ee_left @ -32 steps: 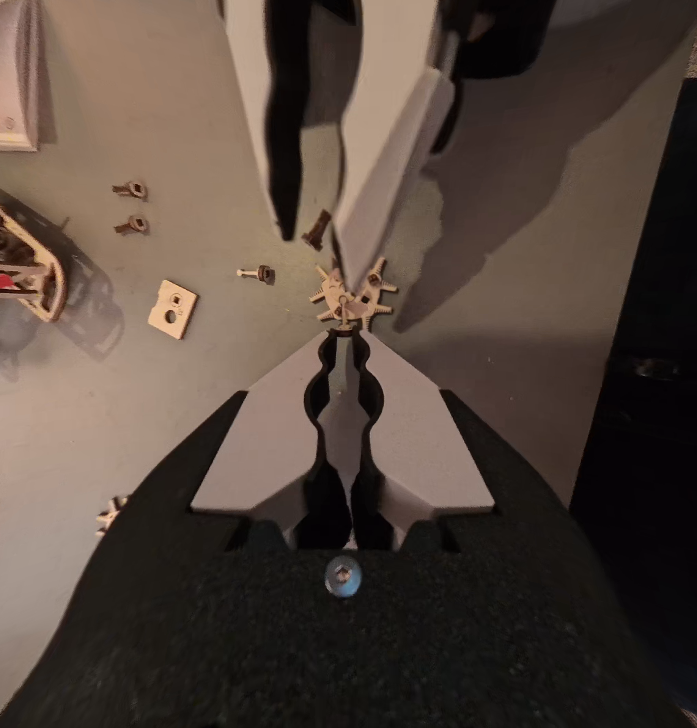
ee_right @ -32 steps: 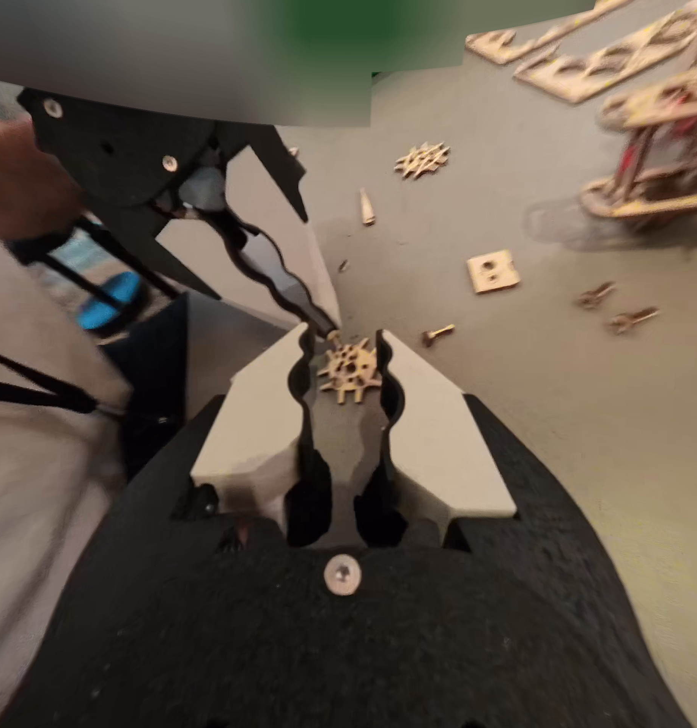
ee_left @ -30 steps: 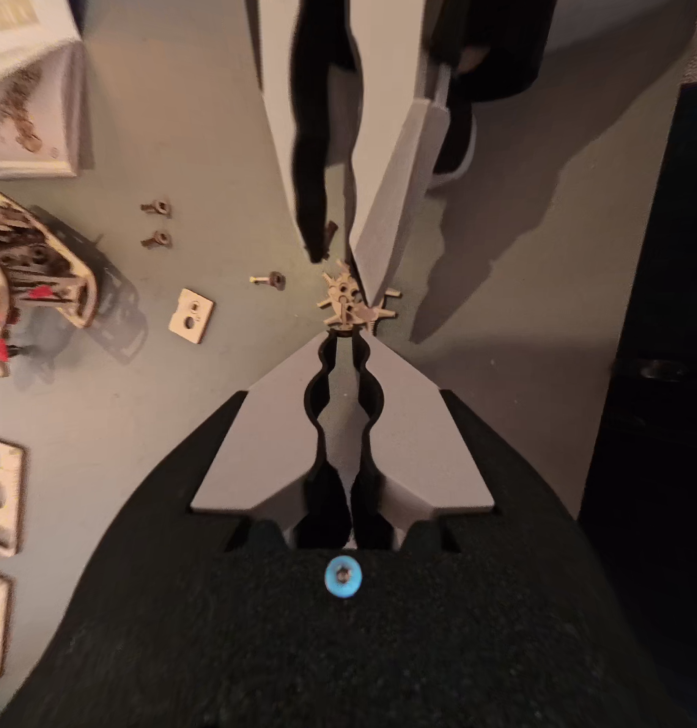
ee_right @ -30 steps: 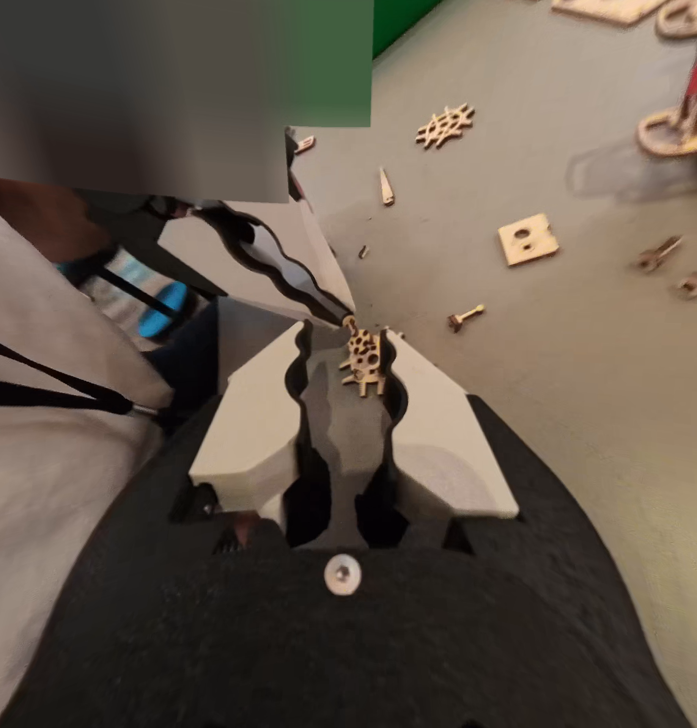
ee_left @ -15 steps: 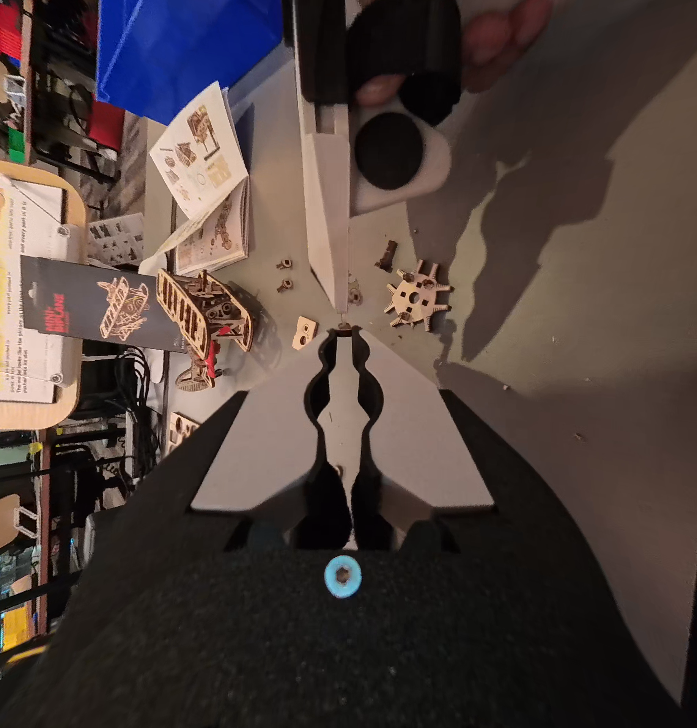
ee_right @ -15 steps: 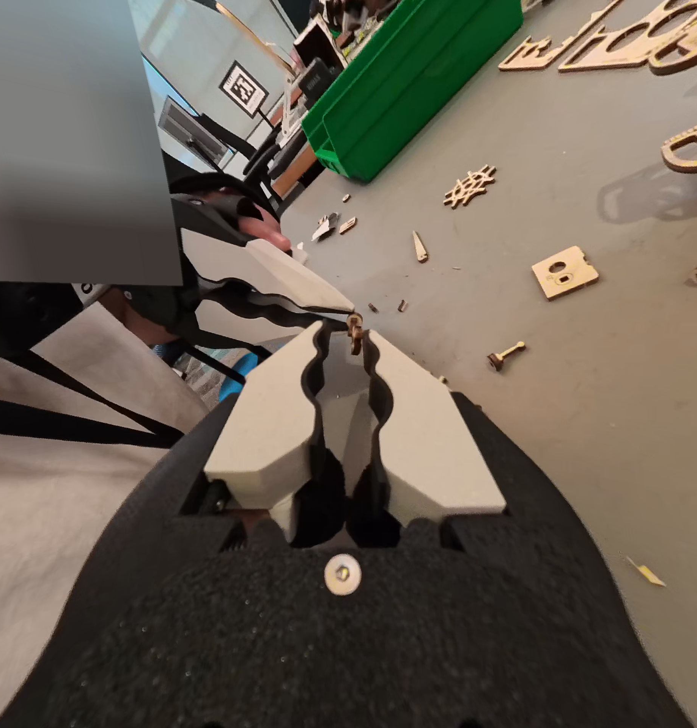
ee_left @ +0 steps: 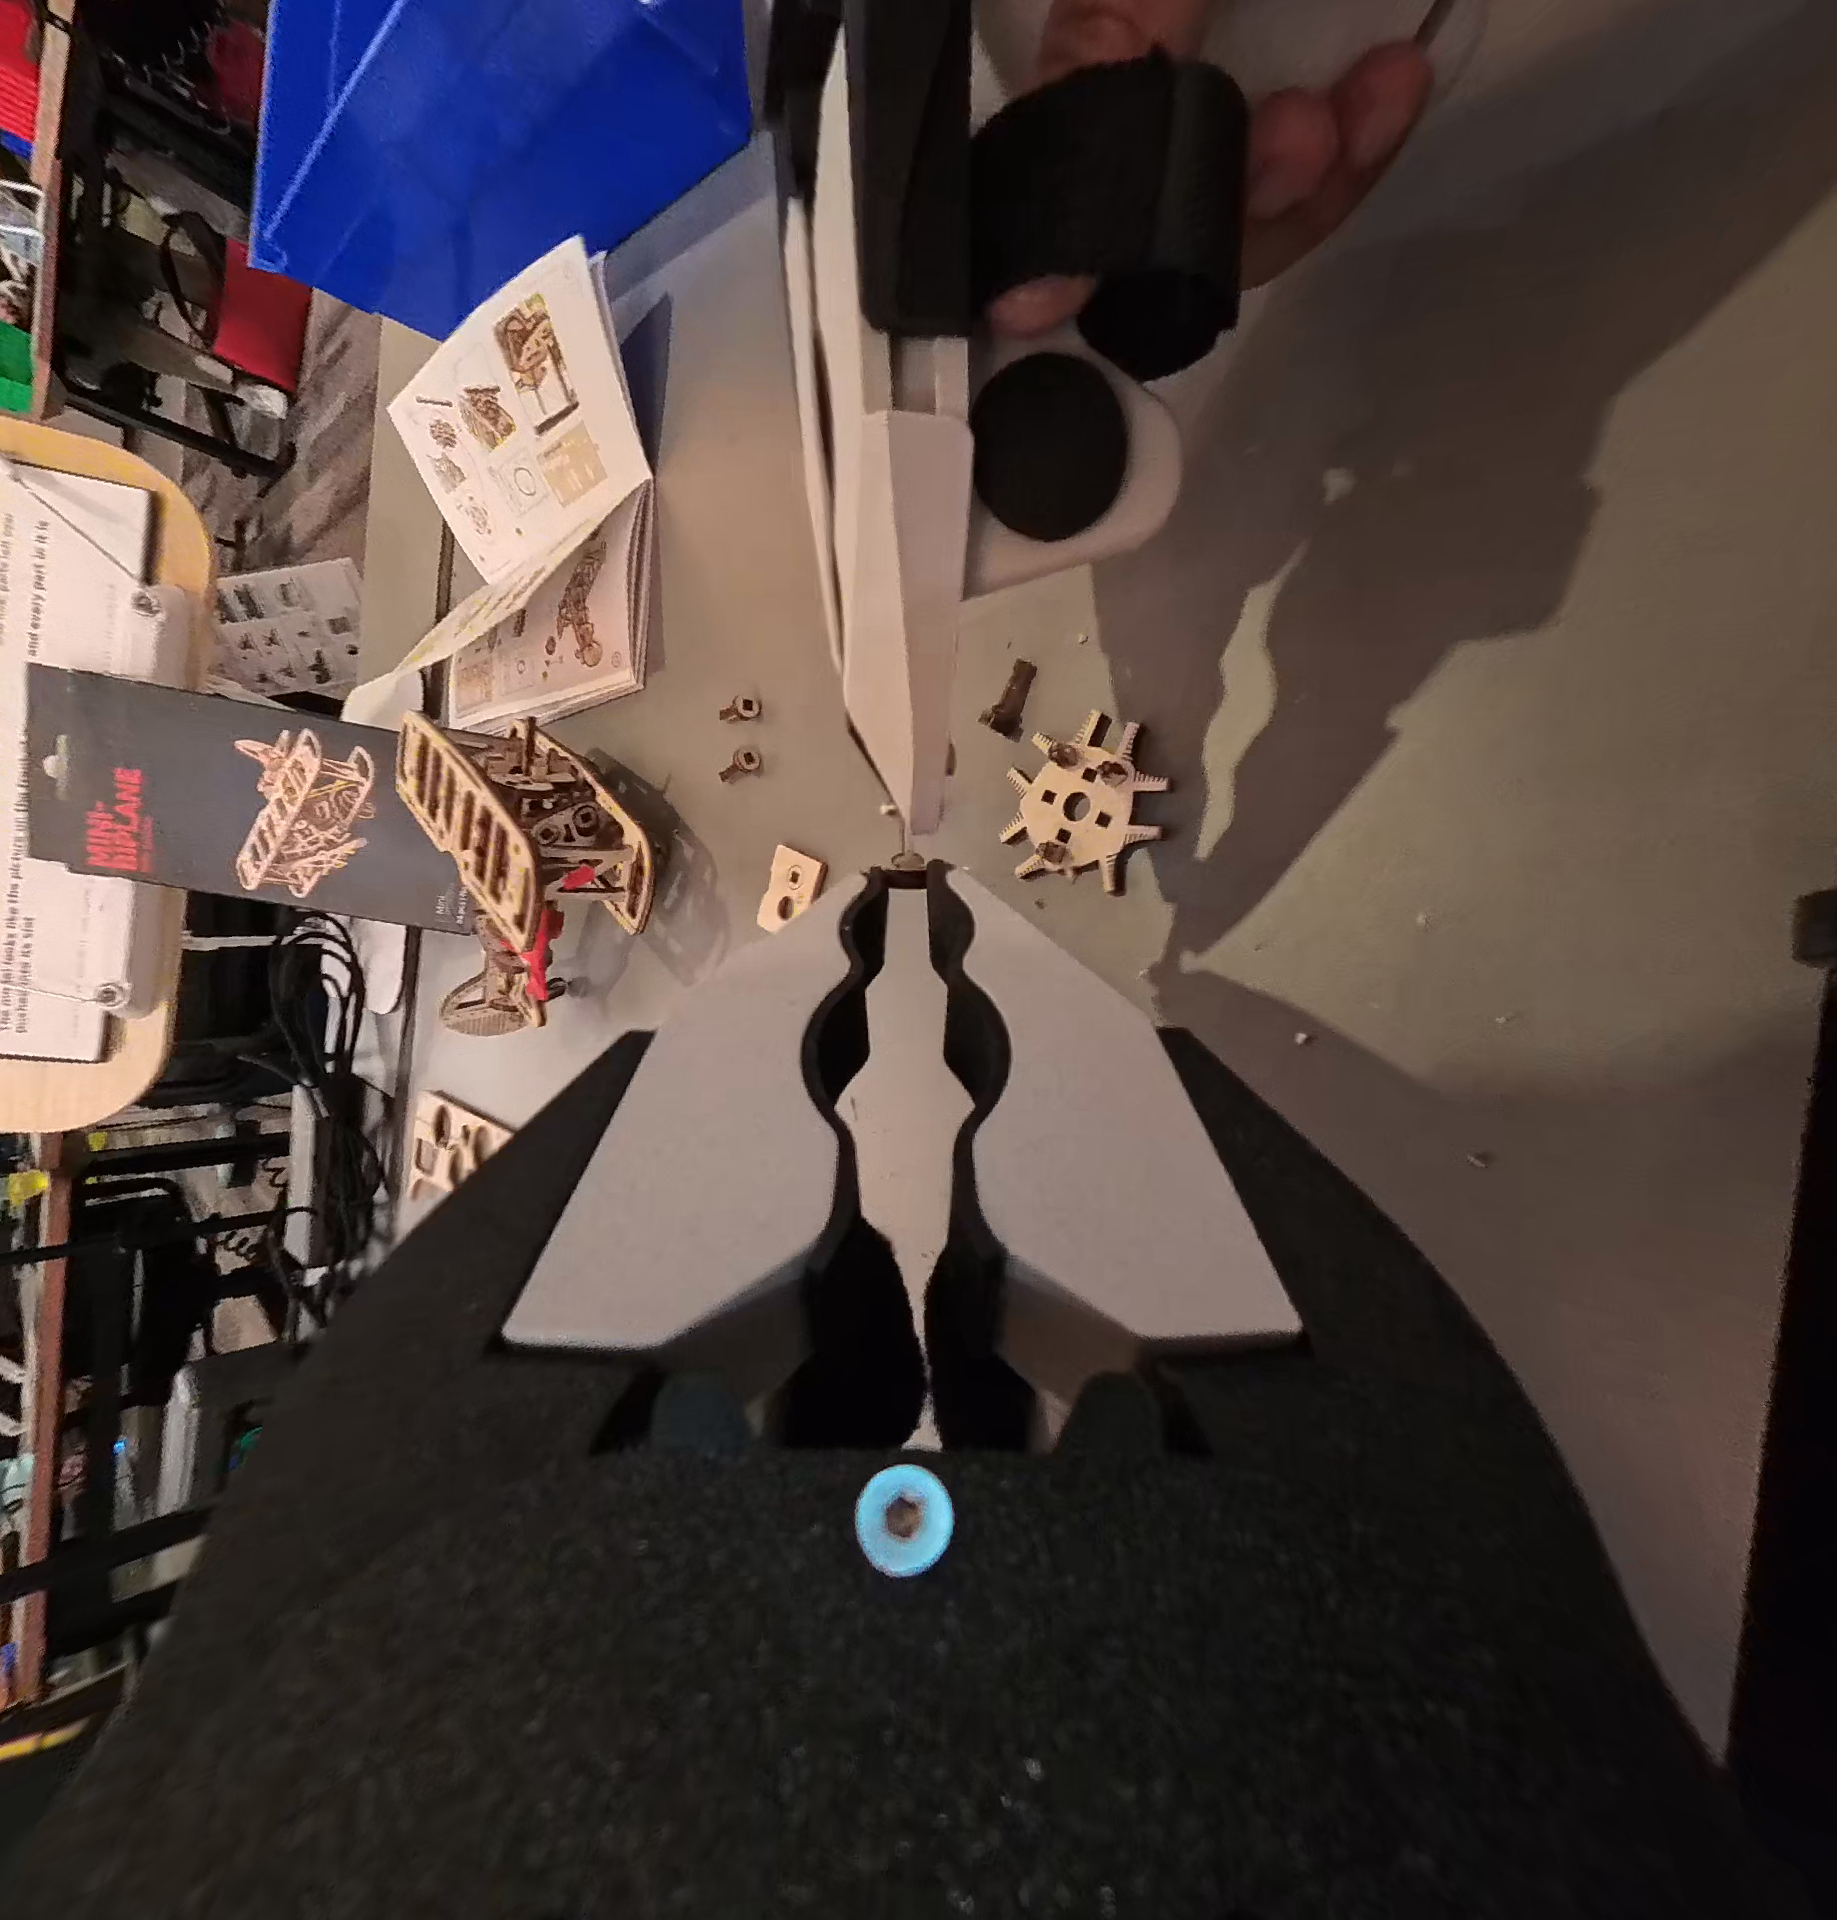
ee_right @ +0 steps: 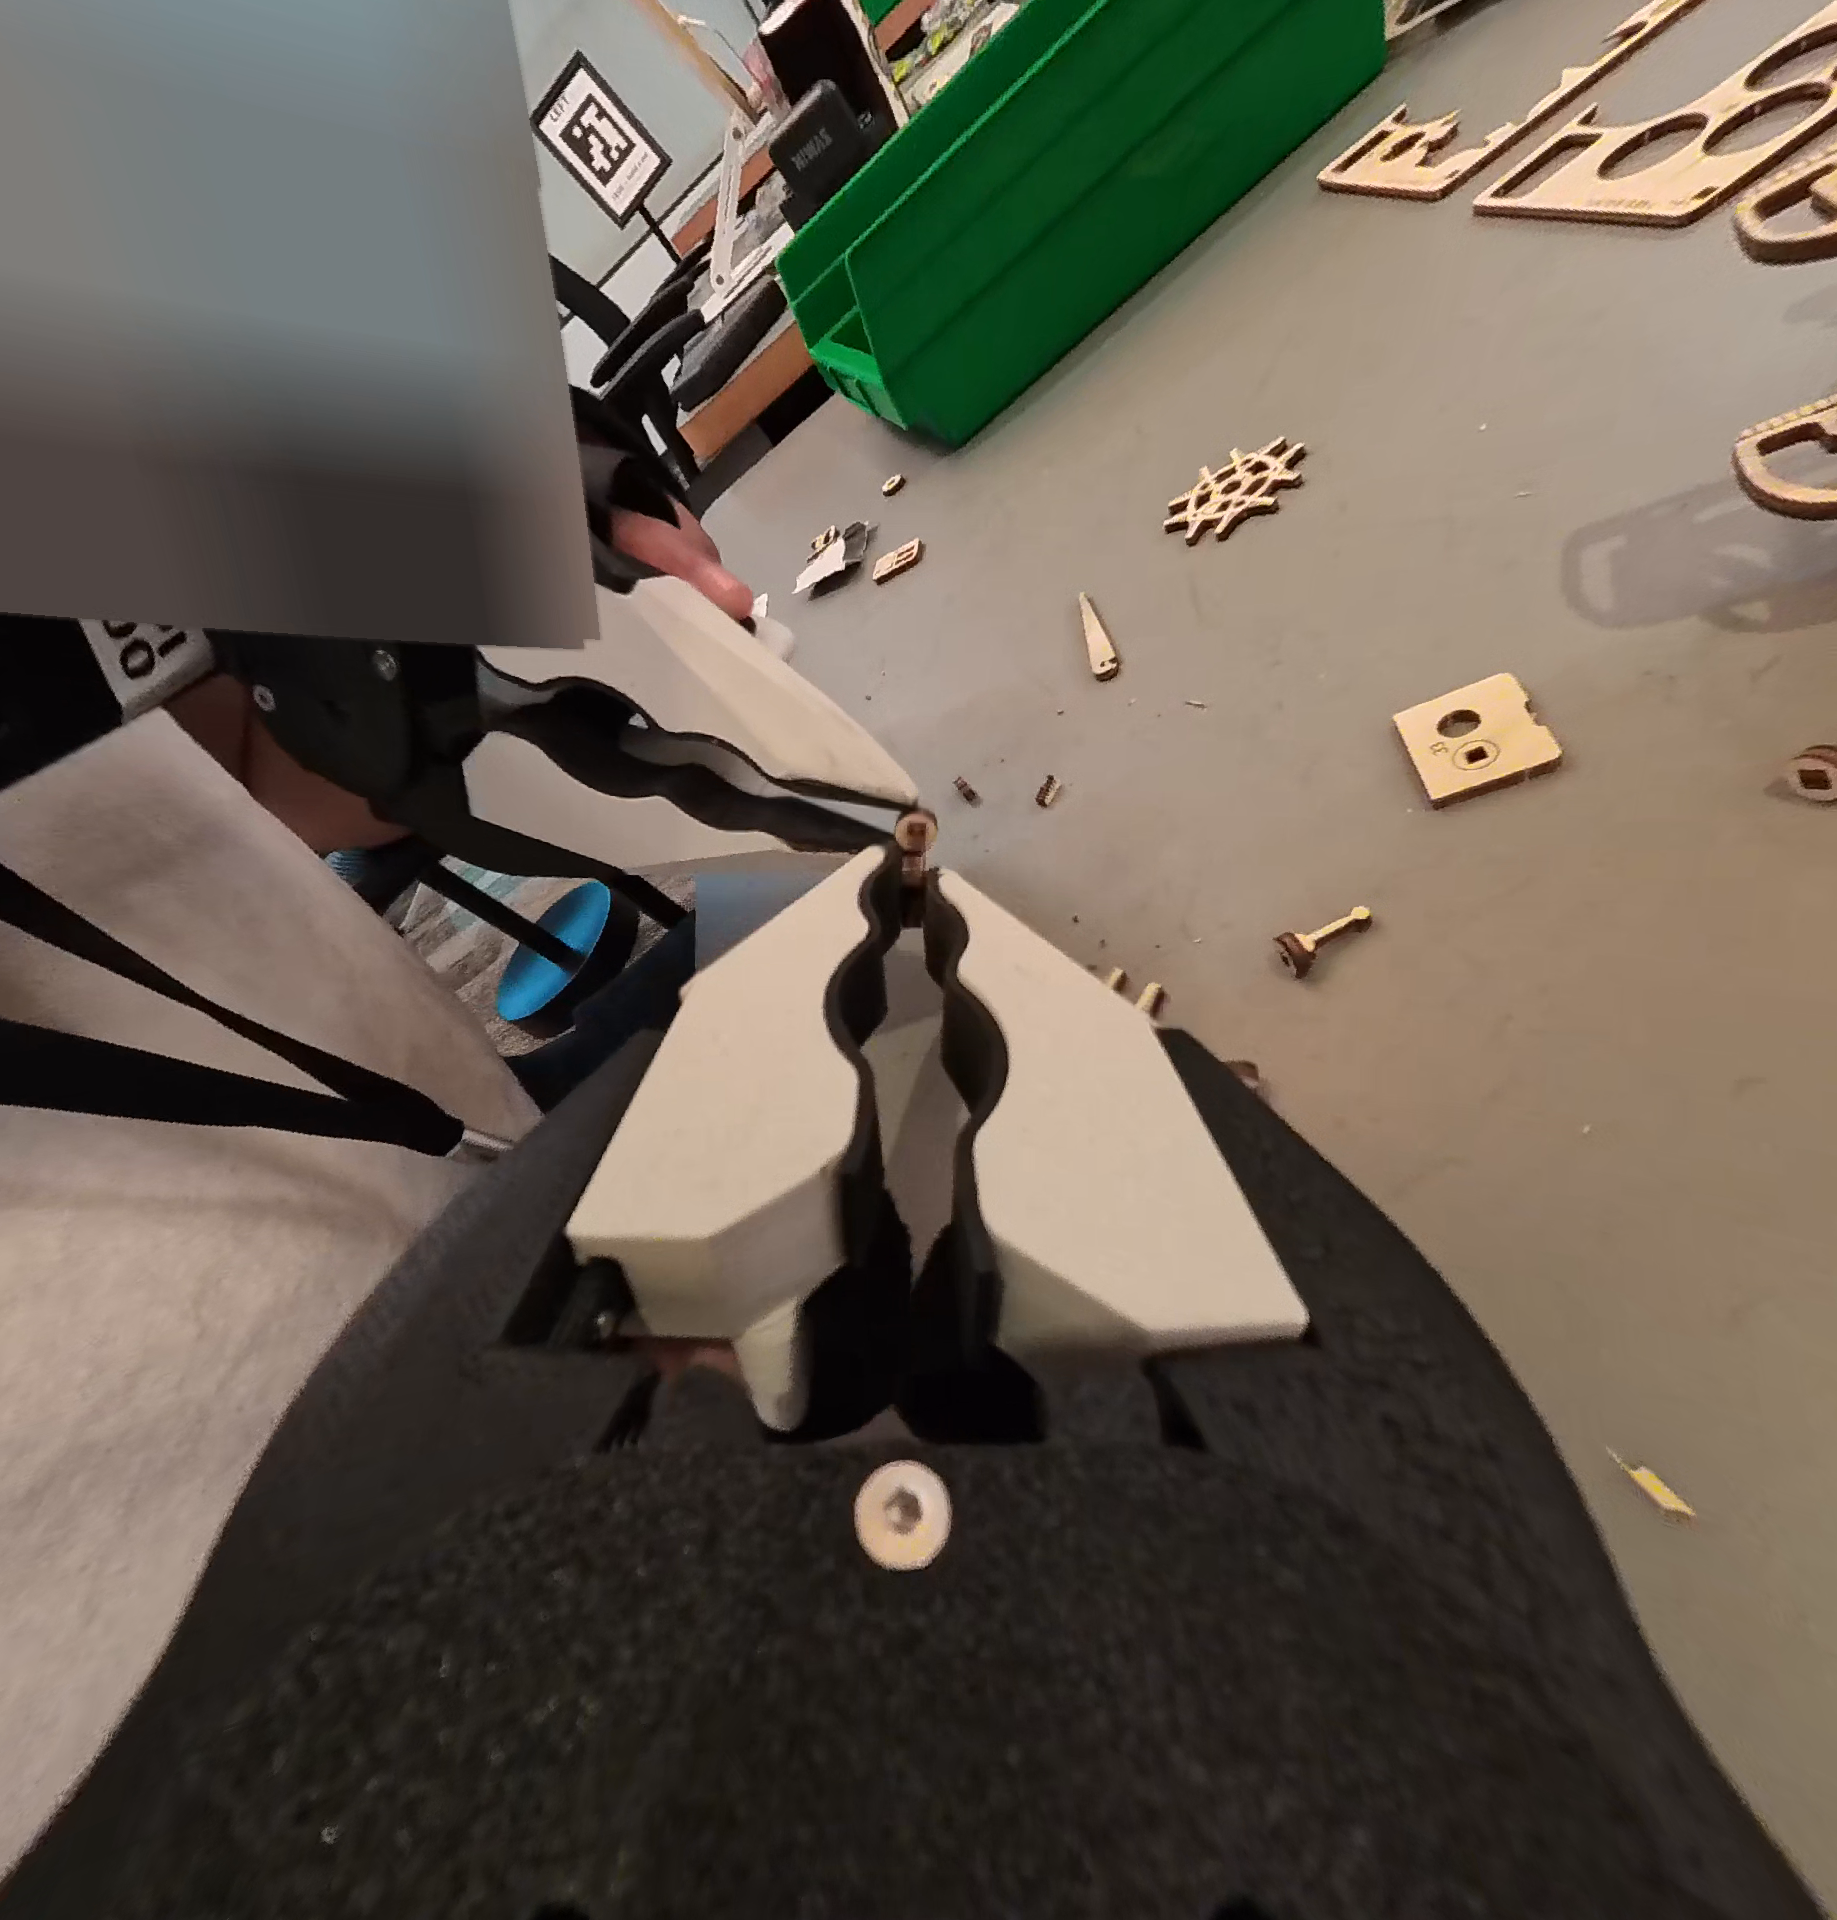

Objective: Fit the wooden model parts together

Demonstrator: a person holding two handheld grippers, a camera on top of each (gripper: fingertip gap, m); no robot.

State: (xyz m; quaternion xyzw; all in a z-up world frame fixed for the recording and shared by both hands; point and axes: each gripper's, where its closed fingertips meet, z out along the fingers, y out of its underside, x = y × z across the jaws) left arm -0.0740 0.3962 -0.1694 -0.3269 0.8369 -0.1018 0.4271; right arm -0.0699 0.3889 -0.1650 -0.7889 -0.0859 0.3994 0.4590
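Above the grey desk [ee_left: 1516, 727], both hand-held grippers, left [ee_left: 901, 873] and right [ee_right: 912, 883], pinch one small wooden pin [ee_right: 914, 831] tip to tip; toothed wheel [ee_left: 1085, 802] at two o'clock.

Small wooden pin [ee_right: 912, 854]: round pale head, darker shaft, held off the counter [ee_right: 1516, 1039] between both sets of jaws, tip to tip. Toothed wheel [ee_left: 1085, 805]: flat on the counter, pale ply, centre hole plus square slots, comb-like spokes, a few dark pegs seated in it. Loose pegs: one dark [ee_left: 1007, 698] just left of the wheel, two [ee_left: 739, 736] farther left. Square plate [ee_right: 1477, 738] with a round and a square hole, flat. Pin with disc head [ee_right: 1319, 937] lying on its side. Lattice wheel [ee_right: 1236, 488] flat, far side. Part-built biplane [ee_left: 524, 831] upright at left.
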